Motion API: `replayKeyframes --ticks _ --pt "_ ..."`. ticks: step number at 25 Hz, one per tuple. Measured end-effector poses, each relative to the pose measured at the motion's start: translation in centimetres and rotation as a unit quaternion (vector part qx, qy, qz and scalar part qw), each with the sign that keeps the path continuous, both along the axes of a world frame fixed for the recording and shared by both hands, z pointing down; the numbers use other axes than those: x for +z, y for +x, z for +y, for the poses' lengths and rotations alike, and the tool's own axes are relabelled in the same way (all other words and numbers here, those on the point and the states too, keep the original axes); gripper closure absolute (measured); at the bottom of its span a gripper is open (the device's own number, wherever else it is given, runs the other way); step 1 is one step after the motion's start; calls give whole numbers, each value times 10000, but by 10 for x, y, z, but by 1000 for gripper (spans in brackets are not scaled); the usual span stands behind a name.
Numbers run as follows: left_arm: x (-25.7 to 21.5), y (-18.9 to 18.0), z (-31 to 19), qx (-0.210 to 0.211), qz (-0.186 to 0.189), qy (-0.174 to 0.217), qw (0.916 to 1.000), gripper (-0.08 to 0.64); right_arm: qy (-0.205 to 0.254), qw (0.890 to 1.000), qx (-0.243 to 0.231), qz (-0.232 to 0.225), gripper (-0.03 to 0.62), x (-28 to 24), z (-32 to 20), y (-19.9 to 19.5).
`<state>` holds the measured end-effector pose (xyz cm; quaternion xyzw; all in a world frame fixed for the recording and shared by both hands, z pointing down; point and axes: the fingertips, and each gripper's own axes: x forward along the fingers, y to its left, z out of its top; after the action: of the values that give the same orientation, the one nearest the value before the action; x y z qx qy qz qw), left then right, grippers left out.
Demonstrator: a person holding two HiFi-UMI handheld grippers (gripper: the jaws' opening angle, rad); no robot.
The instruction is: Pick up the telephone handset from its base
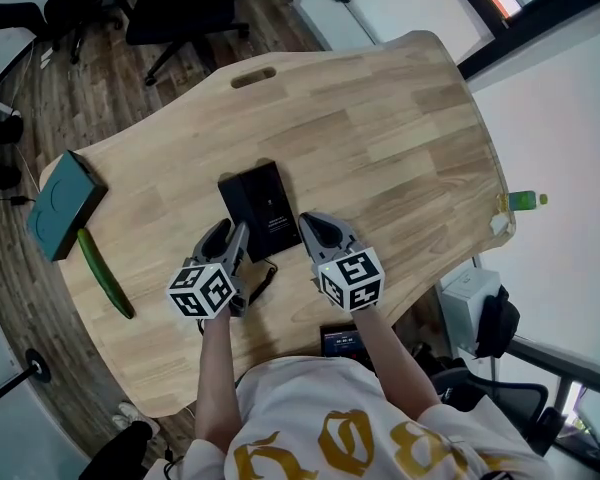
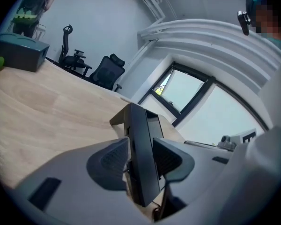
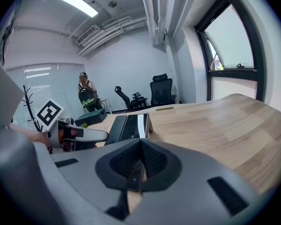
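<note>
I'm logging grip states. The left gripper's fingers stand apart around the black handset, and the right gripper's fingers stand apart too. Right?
Not quite. The right gripper has its fingers closed together, as the right gripper view shows. The left gripper does have its fingers apart around the black handset.

The table [image 1: 380, 128] is light wood with round corners. A black telephone [image 1: 260, 208] lies on it, close to the near edge. Well to the left of the telephone, a blue-green box [image 1: 65, 205] sits at the table's edge. A long green cucumber [image 1: 105, 273] lies just beside the box, a bit nearer than the telephone. Past the telephone, by the far edge, the wood has a long slot [image 1: 253, 76]. A black cord [image 1: 268, 276] curls at the telephone's near end.
</note>
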<state>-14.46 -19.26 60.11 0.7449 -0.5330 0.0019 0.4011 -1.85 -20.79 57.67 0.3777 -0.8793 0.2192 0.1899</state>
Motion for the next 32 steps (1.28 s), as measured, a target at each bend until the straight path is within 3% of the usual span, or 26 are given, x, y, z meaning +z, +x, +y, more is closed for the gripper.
replayKeyframes --ticks 8,24,32 --pt "13 7 -6 123 377 -193 9990 387 -75 9999 44 66 588 8 -1 1" --pt "14 9 -9 294 257 -233 9990 439 -135 9997 188 84 588 13 1 13" --pt "11 8 -6 185 586 -282 9977 460 -104 9997 222 93 588 8 4 18"
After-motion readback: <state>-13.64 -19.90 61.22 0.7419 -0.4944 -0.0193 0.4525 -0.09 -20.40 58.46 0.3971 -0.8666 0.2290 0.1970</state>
